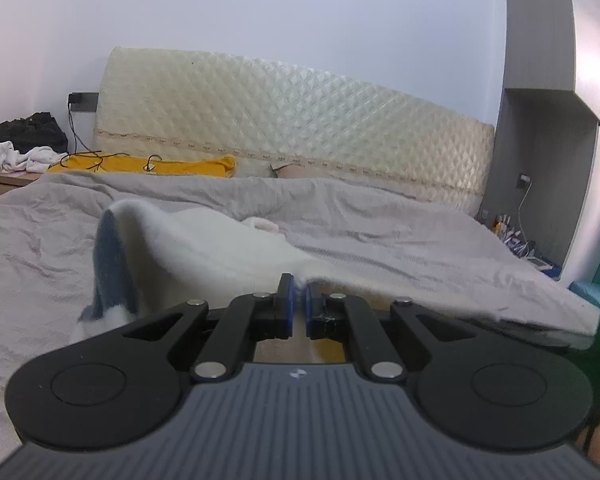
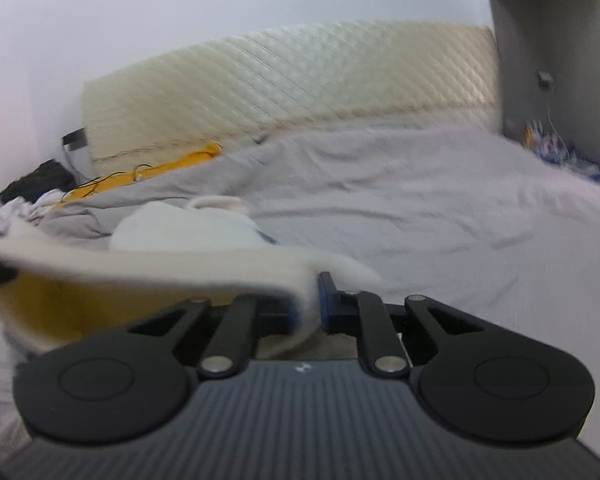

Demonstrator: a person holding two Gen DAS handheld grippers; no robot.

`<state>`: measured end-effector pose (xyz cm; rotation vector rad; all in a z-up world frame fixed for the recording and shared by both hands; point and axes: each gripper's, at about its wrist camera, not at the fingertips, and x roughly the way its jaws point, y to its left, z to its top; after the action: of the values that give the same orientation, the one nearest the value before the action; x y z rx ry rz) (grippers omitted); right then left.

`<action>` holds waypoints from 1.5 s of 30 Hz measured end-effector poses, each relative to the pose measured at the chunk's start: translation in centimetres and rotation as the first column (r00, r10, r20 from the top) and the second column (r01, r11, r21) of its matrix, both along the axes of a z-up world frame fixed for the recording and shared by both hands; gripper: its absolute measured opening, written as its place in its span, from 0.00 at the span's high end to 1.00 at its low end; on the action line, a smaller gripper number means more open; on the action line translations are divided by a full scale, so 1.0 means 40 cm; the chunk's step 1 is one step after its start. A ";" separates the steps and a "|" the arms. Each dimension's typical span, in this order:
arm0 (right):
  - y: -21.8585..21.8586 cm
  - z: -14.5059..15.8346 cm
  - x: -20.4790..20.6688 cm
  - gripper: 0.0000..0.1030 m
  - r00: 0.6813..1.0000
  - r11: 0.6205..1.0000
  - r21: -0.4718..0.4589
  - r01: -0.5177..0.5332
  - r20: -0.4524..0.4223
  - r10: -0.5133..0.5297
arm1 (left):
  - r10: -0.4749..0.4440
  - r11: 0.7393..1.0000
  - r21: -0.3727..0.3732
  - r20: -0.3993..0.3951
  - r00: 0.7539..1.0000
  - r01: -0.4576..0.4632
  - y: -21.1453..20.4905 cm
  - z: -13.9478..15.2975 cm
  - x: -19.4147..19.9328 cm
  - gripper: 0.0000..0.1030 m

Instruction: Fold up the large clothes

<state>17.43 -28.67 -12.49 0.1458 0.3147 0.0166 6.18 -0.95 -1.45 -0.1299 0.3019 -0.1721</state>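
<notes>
A large white fleecy garment with a blue part lies on the grey bed cover. My left gripper is shut on its near hem, which is lifted off the bed. In the right wrist view the same white garment stretches left as a raised band, and my right gripper is shut on its edge. A yellowish inner side shows under the lifted hem. This view is blurred.
A quilted cream headboard stands against the wall. A yellow cloth with black cables lies at the bed's head. Dark and white clothes pile on the left nightstand. A grey cabinet and cluttered shelf stand right.
</notes>
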 end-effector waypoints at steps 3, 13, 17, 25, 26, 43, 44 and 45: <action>-0.015 0.008 0.005 0.88 0.999 0.999 0.038 -0.032 0.008 0.032 | 0.009 1.000 0.013 -0.024 1.000 -0.008 0.004 -0.011 0.016 0.93; -0.025 0.021 0.007 0.88 0.997 0.992 0.094 -0.081 0.019 0.079 | 0.060 0.966 0.256 -0.041 0.997 -0.047 -0.073 -0.069 0.074 0.55; -0.022 0.024 0.005 0.88 0.996 0.993 0.088 -0.084 0.025 0.082 | 0.114 0.934 0.343 -0.025 0.993 -0.099 -0.106 -0.103 0.135 0.50; -0.039 -0.021 0.037 0.88 0.998 0.992 0.115 -0.050 -0.042 0.056 | 0.305 0.921 0.283 -0.090 0.948 -0.269 -0.035 -0.124 0.206 0.38; -0.043 -0.027 0.040 0.88 0.997 0.989 0.138 -0.054 -0.048 0.061 | 0.321 0.929 0.238 -0.132 0.938 -0.284 -0.012 -0.132 0.213 0.37; 0.004 -0.021 0.003 0.88 0.994 0.994 0.010 -0.107 0.036 0.107 | 0.254 0.966 0.004 -0.177 0.951 -0.258 0.056 -0.100 0.134 0.82; 0.006 -0.006 -0.014 0.88 0.993 0.994 0.009 -0.106 0.057 0.106 | 0.247 0.968 -0.015 -0.157 0.956 -0.252 0.063 -0.083 0.113 0.84; 0.009 0.011 -0.035 0.89 0.991 0.994 0.011 -0.105 0.081 0.104 | 0.243 0.968 -0.026 -0.139 0.960 -0.249 0.070 -0.065 0.094 0.85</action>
<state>16.03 -28.33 -12.06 0.1429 0.2418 0.1285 9.94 1.86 -4.04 -0.2216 0.4134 0.0775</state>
